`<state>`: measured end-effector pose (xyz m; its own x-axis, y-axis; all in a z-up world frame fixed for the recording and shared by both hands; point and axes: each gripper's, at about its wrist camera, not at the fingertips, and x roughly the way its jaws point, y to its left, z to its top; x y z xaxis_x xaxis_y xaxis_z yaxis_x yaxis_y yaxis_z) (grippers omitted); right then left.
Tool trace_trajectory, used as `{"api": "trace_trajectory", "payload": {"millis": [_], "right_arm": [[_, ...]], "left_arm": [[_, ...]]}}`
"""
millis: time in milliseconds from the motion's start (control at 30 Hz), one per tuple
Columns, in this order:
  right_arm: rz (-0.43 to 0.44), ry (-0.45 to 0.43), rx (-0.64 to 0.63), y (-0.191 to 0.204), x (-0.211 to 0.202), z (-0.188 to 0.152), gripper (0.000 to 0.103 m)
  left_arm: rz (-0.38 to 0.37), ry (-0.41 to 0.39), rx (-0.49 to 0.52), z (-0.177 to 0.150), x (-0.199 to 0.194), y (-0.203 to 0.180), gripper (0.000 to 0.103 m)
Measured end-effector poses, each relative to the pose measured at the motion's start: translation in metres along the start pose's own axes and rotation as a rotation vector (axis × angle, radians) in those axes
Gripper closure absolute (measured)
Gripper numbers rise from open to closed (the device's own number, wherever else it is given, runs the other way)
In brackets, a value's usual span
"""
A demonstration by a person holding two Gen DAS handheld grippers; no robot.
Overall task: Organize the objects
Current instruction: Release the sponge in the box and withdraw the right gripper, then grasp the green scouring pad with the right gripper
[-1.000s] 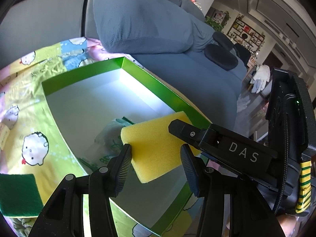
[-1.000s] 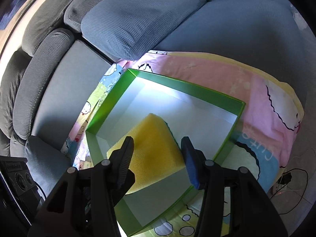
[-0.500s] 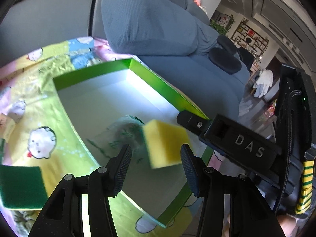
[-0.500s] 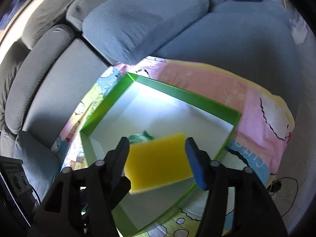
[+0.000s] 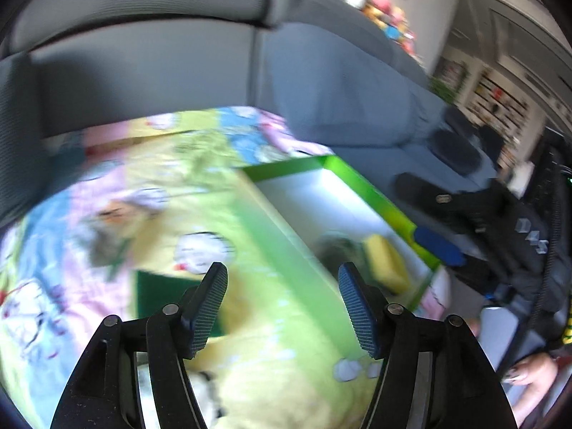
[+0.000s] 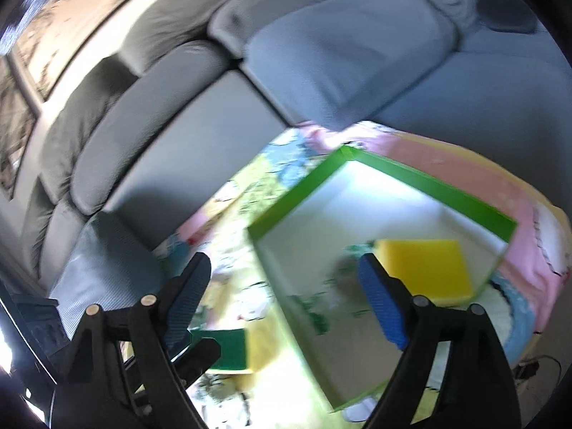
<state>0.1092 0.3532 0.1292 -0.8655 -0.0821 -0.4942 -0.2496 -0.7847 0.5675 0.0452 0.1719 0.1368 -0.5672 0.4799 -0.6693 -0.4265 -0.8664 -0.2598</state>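
Note:
A yellow sponge (image 5: 386,262) (image 6: 425,268) lies loose inside the green box (image 5: 361,182) (image 6: 429,186), near its right wall. A second sponge with a dark green pad (image 5: 161,296) (image 6: 232,350) rests on the cartoon blanket outside the box's left wall. My left gripper (image 5: 284,307) hovers over the blanket and the box's near wall, its jaws opening with nothing between them. My right gripper (image 6: 286,296) hangs above the box's left corner, its jaws opening wide and empty. That right gripper's blue pad (image 5: 439,246) also shows by the box's right rim in the left wrist view.
The box sits on a colourful blanket (image 5: 107,232) spread over a grey sofa (image 6: 321,53) with thick back cushions. A hand (image 5: 529,371) shows at the lower right. Shelves and furniture (image 5: 500,100) stand beyond the sofa. Both views are motion-blurred.
The yellow sponge left the right gripper and dropped into the box. Both grippers drew back and swung left, and both sets of jaws spread wider.

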Motion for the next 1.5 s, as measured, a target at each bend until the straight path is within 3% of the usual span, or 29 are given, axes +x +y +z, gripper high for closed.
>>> {"api": "trace_trajectory", "payload": {"millis": [67, 167, 300, 433, 667, 867, 1167, 1300, 1400, 1500], "right_arm": [[0.06, 0.018, -0.013, 0.012, 0.004, -0.004, 0.014], [0.128, 0.065, -0.049, 0.031, 0.014, -0.01, 0.008], [0.189, 0.147, -0.092, 0.055, 0.032, -0.024, 0.008], [0.248, 0.252, -0.088, 0.069, 0.054, -0.039, 0.008], [0.192, 0.451, -0.028, 0.073, 0.108, -0.069, 0.008], [0.12, 0.532, 0.013, 0.065, 0.136, -0.086, 0.01], [0.086, 0.589, 0.077, 0.044, 0.154, -0.091, 0.013], [0.116, 0.62, 0.064, 0.047, 0.162, -0.094, 0.025], [0.136, 0.634, 0.067, 0.049, 0.166, -0.095, 0.034], [0.141, 0.627, 0.053, 0.051, 0.162, -0.093, 0.037]], "left_arm": [[0.049, -0.024, -0.042, -0.005, -0.011, 0.02, 0.036], [0.1, -0.064, -0.117, -0.013, -0.024, 0.051, 0.022], [0.148, -0.084, -0.187, -0.02, -0.028, 0.085, 0.022], [0.118, -0.066, -0.261, -0.029, -0.021, 0.11, 0.022], [0.103, -0.033, -0.293, -0.036, -0.009, 0.121, 0.022], [0.109, 0.012, -0.284, -0.039, 0.007, 0.119, 0.023], [0.075, 0.066, -0.266, -0.042, 0.023, 0.115, 0.051], [0.06, 0.079, -0.265, -0.042, 0.028, 0.113, 0.067], [0.066, 0.083, -0.257, -0.042, 0.029, 0.11, 0.068], [0.064, 0.063, -0.248, -0.042, 0.023, 0.107, 0.068]]}}
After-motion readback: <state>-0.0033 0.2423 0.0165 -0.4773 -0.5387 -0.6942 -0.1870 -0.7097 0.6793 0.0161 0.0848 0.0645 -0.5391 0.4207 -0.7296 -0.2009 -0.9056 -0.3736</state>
